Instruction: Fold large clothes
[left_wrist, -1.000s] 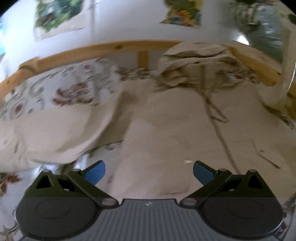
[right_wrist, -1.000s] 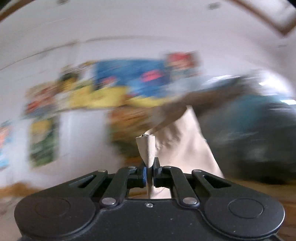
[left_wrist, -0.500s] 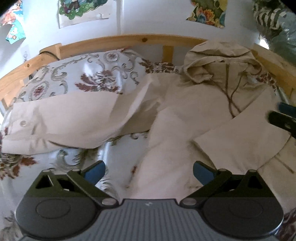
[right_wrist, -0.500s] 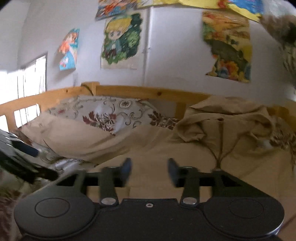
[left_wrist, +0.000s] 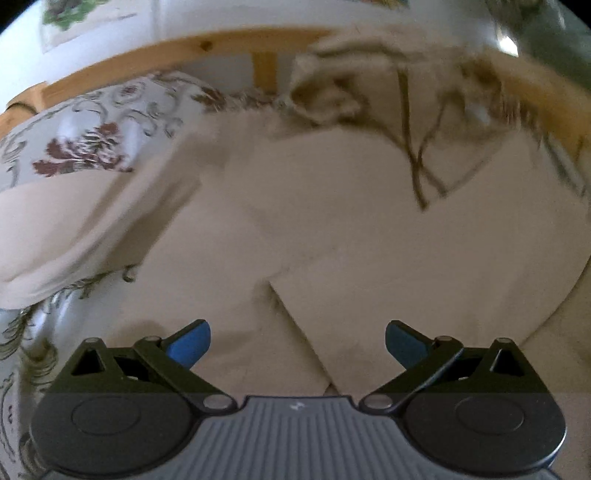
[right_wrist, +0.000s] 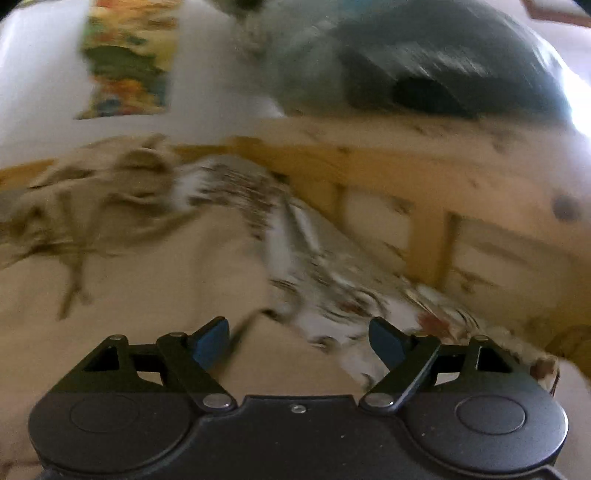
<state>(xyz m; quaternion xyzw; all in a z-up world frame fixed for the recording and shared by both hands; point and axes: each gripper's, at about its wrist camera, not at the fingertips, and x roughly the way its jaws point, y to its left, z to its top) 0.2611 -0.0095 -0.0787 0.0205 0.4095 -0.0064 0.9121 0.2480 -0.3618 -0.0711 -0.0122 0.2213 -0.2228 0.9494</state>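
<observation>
Since half a second ago both cameras have swung and dropped closer to the bed: the left wrist view now sits lower over the beige hooded jacket (left_wrist: 351, 221), and the right wrist view has turned away from the headboard toward the side rail, with strong motion blur. A second ago the right gripper (right_wrist: 299, 341) was pinched on a fold of the beige cloth; now its blue-padded fingers (right_wrist: 210, 341) stand wide apart with nothing between them. The left gripper (left_wrist: 297, 345) is likewise spread wide and empty, its blue fingertips (left_wrist: 190, 345) at the lower part of the frame, pointing forward over the garment.

In the left wrist view the jacket fills the middle of the frame, lying spread on the floral bedsheet (left_wrist: 22, 354). Its hood (left_wrist: 332, 92) is bunched at the upper centre against the wooden headboard (left_wrist: 184, 51), with dark drawcords (left_wrist: 417, 166) trailing down the chest. One sleeve (left_wrist: 74, 236) stretches out to the left edge, lying partly over the patterned pillow (left_wrist: 92, 136). A folded-over panel forms a straight diagonal edge in the lower centre, just ahead of the left gripper.

In the right wrist view the jacket (right_wrist: 147, 277) occupies the left half, its hood at the middle left, and a corner of its cloth sits just ahead of the left-hand finger. Patterned bedding (right_wrist: 314, 266) runs diagonally through the centre, with the wooden side rail (right_wrist: 424, 177) at the right. A poster (right_wrist: 125, 55) hangs at the upper left, and a dark blurred bundle (right_wrist: 443, 62) fills the upper right.
</observation>
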